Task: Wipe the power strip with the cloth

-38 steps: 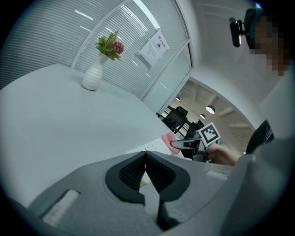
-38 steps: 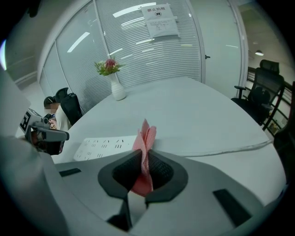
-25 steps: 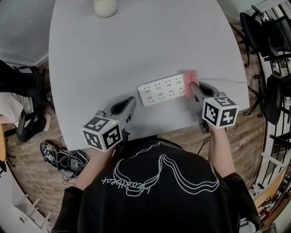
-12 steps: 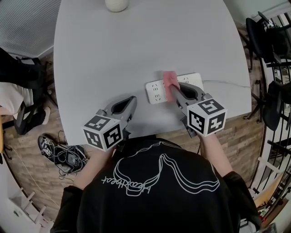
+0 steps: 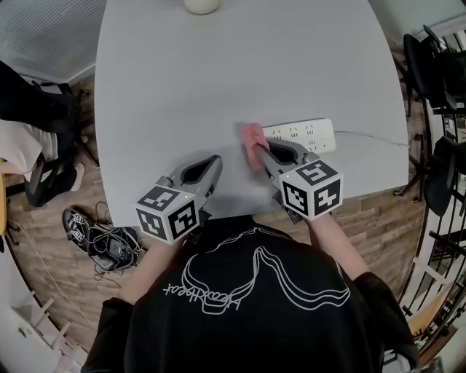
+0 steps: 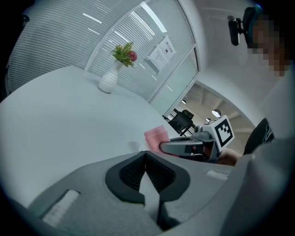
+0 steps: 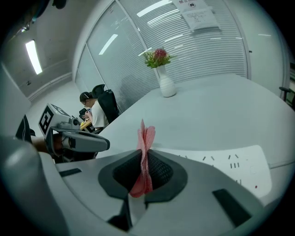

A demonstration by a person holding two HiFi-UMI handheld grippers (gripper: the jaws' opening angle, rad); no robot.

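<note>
A white power strip (image 5: 300,134) lies on the grey table (image 5: 218,87), its thin cable running off to the right. My right gripper (image 5: 256,154) is shut on a folded pink cloth (image 5: 252,140), which now sits just past the strip's left end. In the right gripper view the cloth (image 7: 144,152) stands pinched between the jaws, with the power strip (image 7: 230,166) at lower right. My left gripper (image 5: 211,162) rests near the table's front edge, shut and holding nothing. The left gripper view shows the pink cloth (image 6: 157,136) beyond its closed jaws.
A white vase (image 5: 202,5) with flowers stands at the table's far edge, also seen as the vase (image 7: 165,84). Black chairs (image 5: 437,65) stand at the right, a dark bag and cables (image 5: 102,248) lie on the wooden floor at the left.
My right gripper has slid the pink cloth leftward along the power strip, from its right end to beyond its left end. The left gripper has stayed put.
</note>
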